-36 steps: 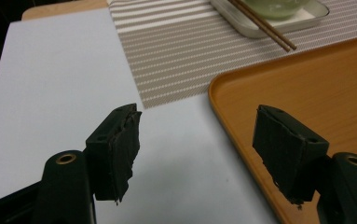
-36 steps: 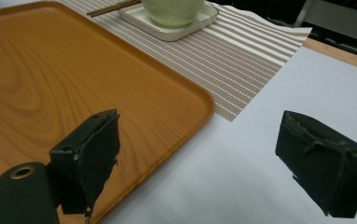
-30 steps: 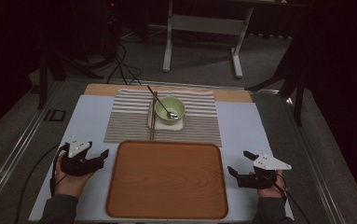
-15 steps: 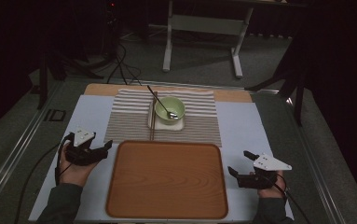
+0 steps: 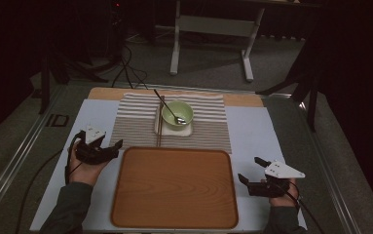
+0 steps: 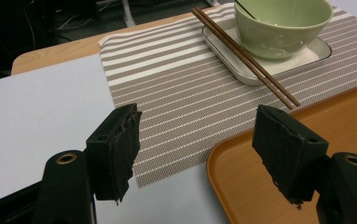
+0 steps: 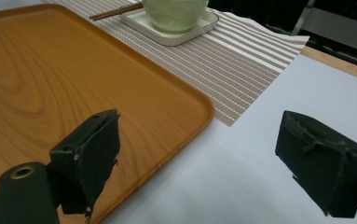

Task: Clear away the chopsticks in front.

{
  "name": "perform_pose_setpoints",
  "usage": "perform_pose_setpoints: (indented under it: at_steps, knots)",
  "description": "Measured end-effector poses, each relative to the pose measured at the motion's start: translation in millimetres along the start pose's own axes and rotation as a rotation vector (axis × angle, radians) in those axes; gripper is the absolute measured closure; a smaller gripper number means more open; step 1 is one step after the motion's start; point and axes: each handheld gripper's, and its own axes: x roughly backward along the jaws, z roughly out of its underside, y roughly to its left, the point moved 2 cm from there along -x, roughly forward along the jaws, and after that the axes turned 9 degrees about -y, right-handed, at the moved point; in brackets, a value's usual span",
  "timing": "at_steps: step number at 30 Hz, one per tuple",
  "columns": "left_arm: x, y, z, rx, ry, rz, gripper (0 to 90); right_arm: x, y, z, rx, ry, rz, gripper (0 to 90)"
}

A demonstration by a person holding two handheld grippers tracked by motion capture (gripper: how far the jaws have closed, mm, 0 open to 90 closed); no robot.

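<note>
Both tools hung spread and empty, the left tool (image 5: 107, 146) near the wooden tray's (image 5: 174, 187) far left corner, the right tool (image 5: 252, 171) beside its right edge. Beyond the tray, on the striped mat (image 5: 135, 122), a green bowl (image 5: 177, 113) holding a spoon (image 5: 167, 108) sat on a white plate (image 5: 186, 130), with chopsticks (image 5: 160, 122) along the plate's left edge, on the white surface (image 5: 252, 129).

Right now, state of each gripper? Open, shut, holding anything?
Left gripper: open, holding nothing, jaws over the striped placemat and wooden tray edge.
Right gripper: open, holding nothing.
</note>
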Motion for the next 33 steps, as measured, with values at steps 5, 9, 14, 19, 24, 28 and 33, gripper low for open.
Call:
perform_pose_setpoints:
  at_steps: [5,9,14,19,24,28,33]
  knots:
    - [-7.0,-2.2,-3.1,-0.009,-0.003,-0.003,31.9,0.0,0.6,-0.3,0.001,-0.001,-0.002,13.2]
    - [-13.2,-2.9,-5.3,-0.009,0.0,-0.005,32.0,0.9,0.3,-0.5,0.0,-0.003,0.0,13.2]
    - [-20.5,-2.9,-9.5,-0.009,-0.003,-0.009,32.0,2.8,-0.8,-1.0,-0.002,-0.014,0.004,13.2]
    - [-27.1,-4.0,-17.8,-0.006,-0.013,-0.014,32.3,3.1,-0.8,-1.2,-0.003,-0.018,0.004,13.2]
    - [-32.7,-7.4,-23.7,-0.012,-0.018,-0.009,32.7,3.2,-0.8,-1.3,-0.003,-0.019,0.004,13.2]
    - [-40.6,-12.5,-28.5,-0.008,-0.023,-0.001,33.4,3.5,-1.0,-1.4,-0.005,-0.02,0.004,13.2]
    - [-50.9,-18.7,-33.1,-0.015,-0.021,0.002,33.6,4.9,-1.7,-1.6,-0.004,-0.024,0.007,13.2]
